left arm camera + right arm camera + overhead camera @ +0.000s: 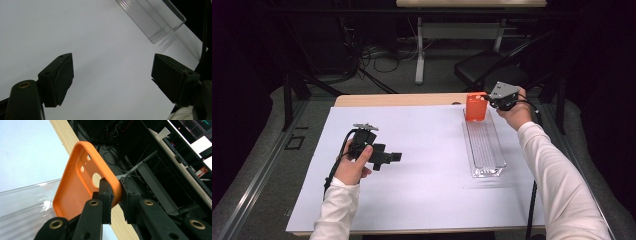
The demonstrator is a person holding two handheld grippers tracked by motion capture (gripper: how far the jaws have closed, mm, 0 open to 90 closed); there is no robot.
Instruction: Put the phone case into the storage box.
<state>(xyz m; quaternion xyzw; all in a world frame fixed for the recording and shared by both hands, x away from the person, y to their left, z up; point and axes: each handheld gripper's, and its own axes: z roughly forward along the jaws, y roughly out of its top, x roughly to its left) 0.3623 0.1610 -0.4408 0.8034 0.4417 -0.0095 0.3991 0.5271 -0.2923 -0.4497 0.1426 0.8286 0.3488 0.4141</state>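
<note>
High view: right gripper (488, 100) holds orange phone case (475, 107) over far end of clear tray (484, 146), upper right; left gripper (395, 157) idle mid-left on white table (422, 195); left gripper view: jaws spread, empty; right gripper view: jaws pinch case rim; next, lower into tray, clearing walls.

Left hand-held gripper (396, 157) gapes; right hand-held gripper (486, 99) is clamped.
</note>
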